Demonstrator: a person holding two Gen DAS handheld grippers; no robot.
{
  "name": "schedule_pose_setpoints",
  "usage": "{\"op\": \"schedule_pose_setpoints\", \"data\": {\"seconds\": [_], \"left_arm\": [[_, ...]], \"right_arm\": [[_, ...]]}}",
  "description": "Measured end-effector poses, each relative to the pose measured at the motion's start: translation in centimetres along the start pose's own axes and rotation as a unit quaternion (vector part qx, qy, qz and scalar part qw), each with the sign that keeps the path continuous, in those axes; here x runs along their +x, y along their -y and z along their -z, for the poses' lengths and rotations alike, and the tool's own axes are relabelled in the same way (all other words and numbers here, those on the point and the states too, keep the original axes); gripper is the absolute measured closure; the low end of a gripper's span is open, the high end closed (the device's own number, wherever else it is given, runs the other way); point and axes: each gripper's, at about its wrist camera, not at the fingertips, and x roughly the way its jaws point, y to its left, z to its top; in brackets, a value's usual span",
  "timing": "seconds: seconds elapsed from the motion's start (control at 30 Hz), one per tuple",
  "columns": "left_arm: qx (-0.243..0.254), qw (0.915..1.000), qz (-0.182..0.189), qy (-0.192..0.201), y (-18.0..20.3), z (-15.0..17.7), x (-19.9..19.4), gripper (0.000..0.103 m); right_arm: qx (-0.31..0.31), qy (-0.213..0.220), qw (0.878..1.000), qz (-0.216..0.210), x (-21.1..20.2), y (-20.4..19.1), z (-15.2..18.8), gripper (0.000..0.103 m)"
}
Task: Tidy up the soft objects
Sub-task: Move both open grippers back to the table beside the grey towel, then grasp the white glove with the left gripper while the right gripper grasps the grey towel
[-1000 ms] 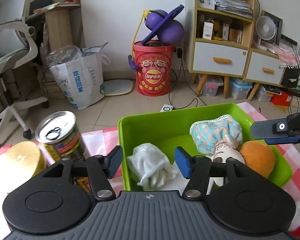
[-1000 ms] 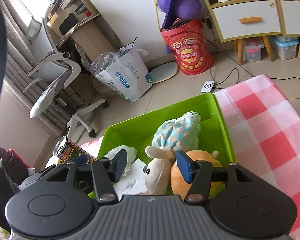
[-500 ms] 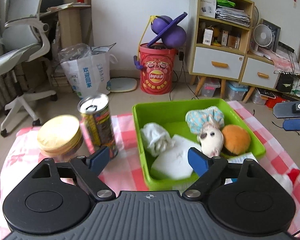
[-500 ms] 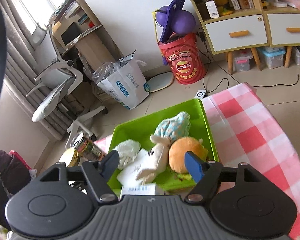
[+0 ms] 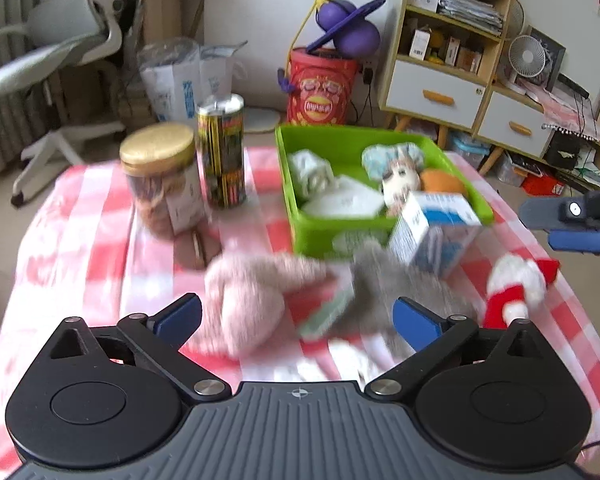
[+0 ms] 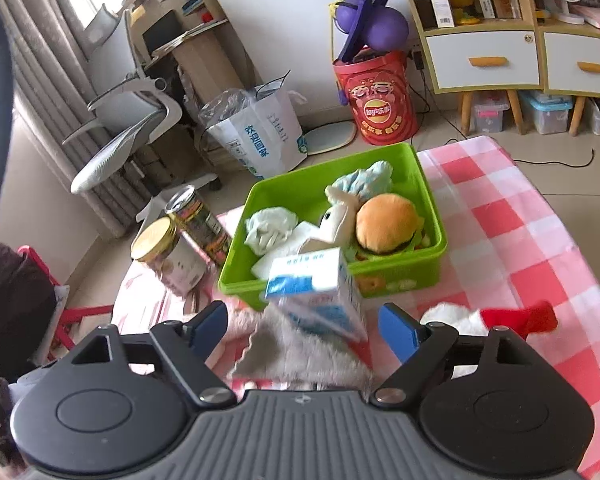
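Ahead of both grippers, on red-and-white checked cloth (image 6: 540, 216), green plastic bin (image 6: 428, 184) holding plush hamburger (image 6: 386, 222) and other soft toys. Nearer, just beyond right gripper (image 6: 302, 330), blue-and-white carton (image 6: 316, 292) and grey cloth (image 6: 296, 354). Between left gripper's (image 5: 298, 318) tips, blurred pink plush (image 5: 248, 300), untouched. Both jaws apart, just been opening, gripping nothing.

Black hand-held gripper (image 5: 296, 318) with blue finger pads (image 5: 414, 321), silver screws, ribbed grey housing
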Motion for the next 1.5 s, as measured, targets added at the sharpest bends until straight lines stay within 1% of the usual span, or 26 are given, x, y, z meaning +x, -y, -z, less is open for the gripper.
{"op": "schedule_pose_setpoints", "data": {"seconds": [0.13,0.2,0.37,0.5,0.67,0.83,0.87,0.9,1.0,1.13,1.2,1.23,1.3,1.4,1.5], "left_arm": [[0.017,0.9997,-0.011,-0.015,0.6,2.0,-0.3,0.006],[0.02,0.9996,-0.01,-0.019,0.8,2.9,-0.4,0.006],[0.03,0.9991,0.01,-0.028,1.2,4.5,-1.0,0.006],[0.041,0.9976,0.035,-0.043,2.0,5.4,-0.8,0.006],[0.062,0.9935,0.056,-0.077,3.4,6.6,0.2,0.006],[0.074,0.9903,0.069,-0.095,4.3,7.4,1.0,0.009],[0.077,0.9898,0.069,-0.098,4.4,7.5,1.2,0.012],[0.081,0.989,0.07,-0.102,4.5,7.6,1.4,0.018],[0.083,0.9873,0.071,-0.115,4.6,7.9,1.8,0.029],[0.073,0.9878,0.07,-0.119,4.2,7.9,2.2,0.036],[0.067,0.9885,0.068,-0.117,3.9,7.8,2.3,0.046],[0.065,0.9888,0.067,-0.117,3.8,7.8,2.3,0.048],[0.058,0.9891,0.067,-0.118,3.5,7.6,2.4,0.057],[0.05,0.9896,0.066,-0.117,3.3,7.4,2.5,0.064],[0.048,0.9902,0.062,-0.116,3.1,7.1,2.5,0.066]], "right_arm": [[-0.018,-0.001,1.0,0.004,0.1,-0.5,1.5,0.033],[-0.026,-0.001,1.0,0.008,0.3,-0.7,2.5,0.032],[-0.059,-0.021,0.998,0.027,1.1,-1.2,4.2,0.032],[-0.076,-0.036,0.996,0.037,1.9,-1.3,4.9,0.031],[-0.078,-0.058,0.994,0.054,3.1,-1.1,5.3,0.031],[-0.081,-0.081,0.992,0.061,4.0,-1.2,5.8,0.031],[-0.082,-0.085,0.991,0.063,4.3,-1.2,5.9,0.031],[-0.083,-0.088,0.991,0.064,4.5,-1.2,6.1,0.031],[-0.081,-0.099,0.99,0.062,5.1,-1.2,6.3,0.031],[-0.077,-0.108,0.99,0.054,5.9,-1.1,6.7,0.031],[-0.077,-0.112,0.989,0.053,6.2,-1.1,6.8,0.031],[-0.074,-0.112,0.989,0.054,6.4,-1.0,6.9,0.031],[-0.067,-0.117,0.989,0.055,6.9,-0.7,6.9,0.031],[-0.059,-0.117,0.99,0.06,7.4,-0.4,6.9,0.031],[-0.058,-0.114,0.989,0.07,8.0,0.0,6.9,0.032]]}}
